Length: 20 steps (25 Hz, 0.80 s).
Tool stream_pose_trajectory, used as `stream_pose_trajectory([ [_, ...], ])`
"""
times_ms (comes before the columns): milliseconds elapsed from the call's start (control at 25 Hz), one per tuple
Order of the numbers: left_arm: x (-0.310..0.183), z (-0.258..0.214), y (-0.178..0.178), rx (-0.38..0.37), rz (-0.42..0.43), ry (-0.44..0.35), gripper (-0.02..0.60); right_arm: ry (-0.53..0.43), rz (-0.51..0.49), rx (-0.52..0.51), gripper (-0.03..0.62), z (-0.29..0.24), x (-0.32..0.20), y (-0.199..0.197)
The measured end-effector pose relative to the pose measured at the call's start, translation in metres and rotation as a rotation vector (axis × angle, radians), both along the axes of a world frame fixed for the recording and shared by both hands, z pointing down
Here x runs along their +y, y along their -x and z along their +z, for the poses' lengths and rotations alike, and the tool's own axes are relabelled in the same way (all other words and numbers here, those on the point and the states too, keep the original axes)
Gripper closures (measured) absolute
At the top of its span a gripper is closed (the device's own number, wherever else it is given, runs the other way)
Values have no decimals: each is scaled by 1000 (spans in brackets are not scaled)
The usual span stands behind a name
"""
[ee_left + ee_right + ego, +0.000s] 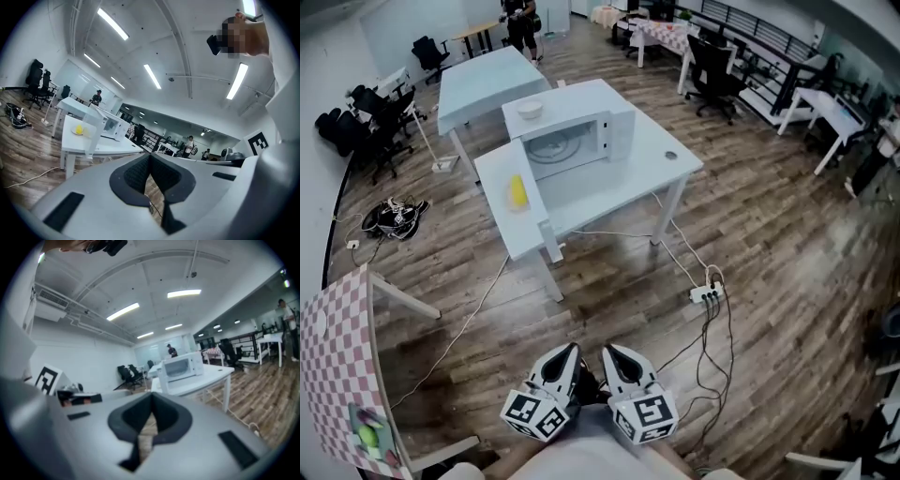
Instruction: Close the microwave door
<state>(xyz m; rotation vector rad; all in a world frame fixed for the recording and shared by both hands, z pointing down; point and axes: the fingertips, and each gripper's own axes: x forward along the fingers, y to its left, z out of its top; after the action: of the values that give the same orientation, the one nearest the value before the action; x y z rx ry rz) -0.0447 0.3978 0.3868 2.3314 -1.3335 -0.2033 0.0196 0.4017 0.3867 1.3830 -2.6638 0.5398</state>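
Both of your tools were cut off at the head view's bottom edge, marker cubes in front. Left hand-held gripper: jaws pressed together, nothing between them, dark ribbed pads. Right hand-held gripper: same, pressed together and empty.

The microwave, a white box, stood on the white bench, well apart from both. Its door hung open, pale and see-through, with edges hard to pick out against the bench. Round turntable visible inside. Small bowl on top. Yellow item beside the door, too small to identify.
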Motion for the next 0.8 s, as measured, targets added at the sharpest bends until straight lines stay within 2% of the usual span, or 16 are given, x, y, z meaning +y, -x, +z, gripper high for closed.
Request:
stream_pose_trajectory([
  [240, 12, 0, 15, 6, -29, 12, 565, 13, 6, -39, 576, -1, 3, 7],
  [600, 11, 8, 29, 45, -41, 48, 565, 29, -22, -16, 576, 3, 5, 26],
  [800, 5, 6, 34, 40, -35, 55, 565, 40, -26, -8, 576, 5, -2, 35],
])
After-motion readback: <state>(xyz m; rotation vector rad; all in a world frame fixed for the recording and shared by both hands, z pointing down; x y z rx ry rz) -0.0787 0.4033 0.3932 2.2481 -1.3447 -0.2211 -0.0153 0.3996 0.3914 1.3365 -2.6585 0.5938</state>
